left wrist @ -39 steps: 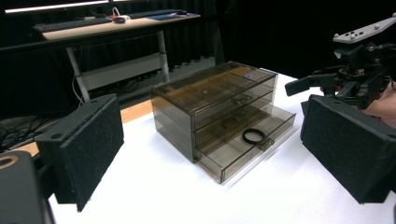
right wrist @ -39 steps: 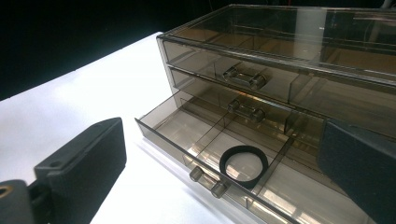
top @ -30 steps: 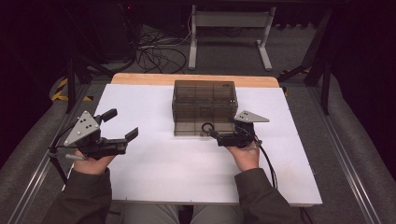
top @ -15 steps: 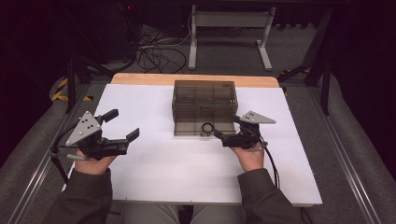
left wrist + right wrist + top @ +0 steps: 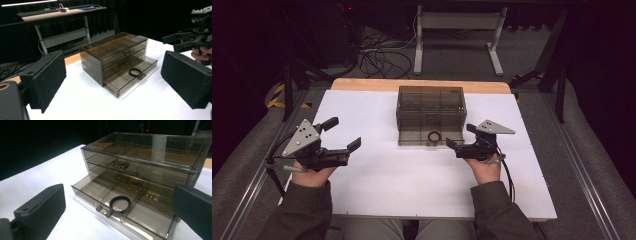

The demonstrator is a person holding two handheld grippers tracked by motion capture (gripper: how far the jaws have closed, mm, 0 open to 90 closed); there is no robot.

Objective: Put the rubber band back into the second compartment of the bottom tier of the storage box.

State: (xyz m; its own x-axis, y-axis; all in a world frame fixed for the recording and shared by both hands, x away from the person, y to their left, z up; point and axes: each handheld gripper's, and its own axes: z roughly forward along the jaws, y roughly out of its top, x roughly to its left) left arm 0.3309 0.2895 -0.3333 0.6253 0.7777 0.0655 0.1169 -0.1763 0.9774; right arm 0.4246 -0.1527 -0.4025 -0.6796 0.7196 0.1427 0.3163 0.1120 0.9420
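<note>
Inside the open bottom drawer (image 5: 140, 220), a black ring (image 5: 120, 204).

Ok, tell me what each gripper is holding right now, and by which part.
Nothing: the left gripper and right gripper are both open and empty; the black ring lies in the bottom drawer.

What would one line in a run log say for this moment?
drawer box: bottom drawer open | black ring: inside it | left gripper: open, off to the side | right gripper: open, near drawer
</note>
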